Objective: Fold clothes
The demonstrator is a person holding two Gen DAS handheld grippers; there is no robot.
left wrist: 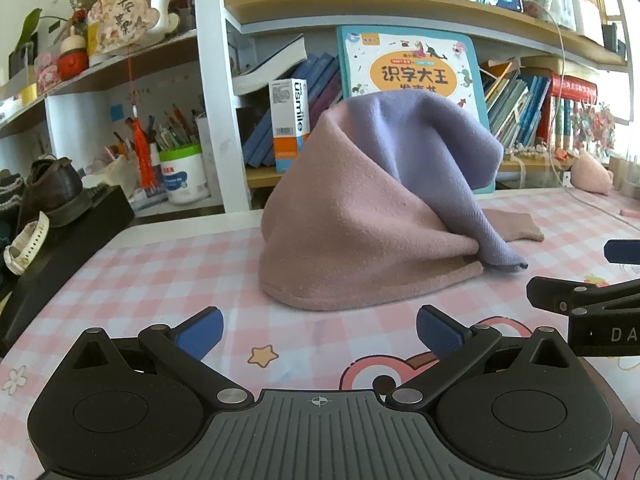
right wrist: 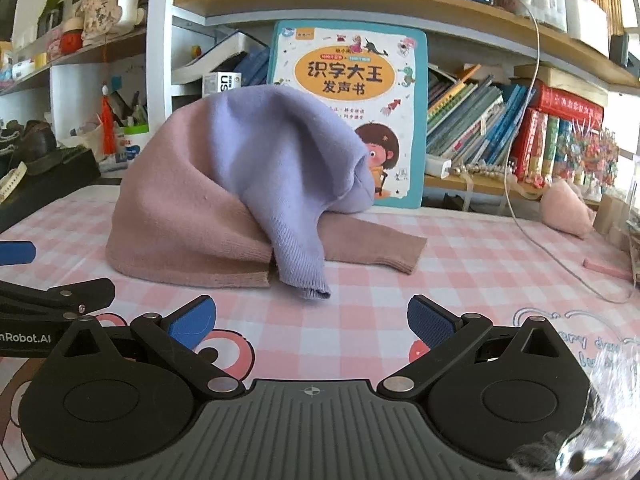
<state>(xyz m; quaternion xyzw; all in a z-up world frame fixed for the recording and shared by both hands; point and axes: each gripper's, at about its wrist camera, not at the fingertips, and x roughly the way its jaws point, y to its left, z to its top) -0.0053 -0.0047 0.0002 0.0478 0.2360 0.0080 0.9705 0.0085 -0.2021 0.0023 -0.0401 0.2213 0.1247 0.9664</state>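
Both tongs hover low over the desk point(left wrist: 120, 272) with its pink checked cloth, side by side and aimed at the heap ahead. The left tongs point(left wrist: 319, 330) stand spread wide with nothing between the blue pads; the right tongs point(right wrist: 311, 320) are just as wide apart and equally empty.

The pink and lilac knit garment point(left wrist: 352, 208) sits in a crumpled mound near the middle of the desk, just ahead of both tongs and in front of the children's book point(right wrist: 352, 80) propped against the shelf. The lilac part point(right wrist: 288, 152) is humped up over the pink body, with one lilac sleeve cuff point(right wrist: 308, 284) trailing down to the cloth and a pink sleeve point(right wrist: 376, 248) lying flat out to the right.

To my eye the folding has not begun; this looks like the approach before the first grasp. The next move likely calls for each tongs to close on an edge, perhaps the pink hem point(left wrist: 360, 296) nearest them, then lift and spread the garment flat before any fold is made.
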